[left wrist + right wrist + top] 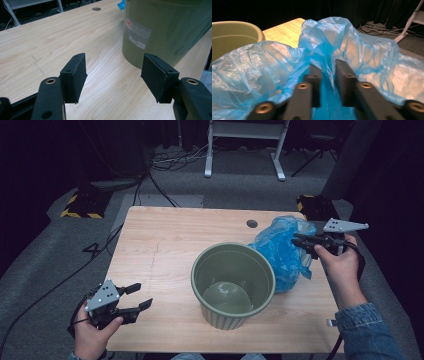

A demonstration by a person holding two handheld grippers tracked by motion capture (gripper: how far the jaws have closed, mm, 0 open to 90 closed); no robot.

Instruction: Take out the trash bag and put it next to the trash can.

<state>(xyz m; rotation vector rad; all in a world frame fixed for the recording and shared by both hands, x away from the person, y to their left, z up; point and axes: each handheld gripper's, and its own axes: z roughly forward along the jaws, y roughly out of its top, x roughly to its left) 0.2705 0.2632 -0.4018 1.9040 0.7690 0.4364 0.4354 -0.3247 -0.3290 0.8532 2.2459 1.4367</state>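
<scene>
Your right gripper (327, 72) sits at the table's right edge with its jaws a little apart, a fold of the blue plastic bag (281, 251) running between them, pads not pinching it. The bag is bunched up against the green bin (233, 285). Your left gripper (136, 297) hangs wide open at the near left corner, nothing in it.

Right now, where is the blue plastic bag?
In the high view the blue plastic bag lies crumpled on the table's right side, against the green bin, with the right gripper at its right edge.
</scene>
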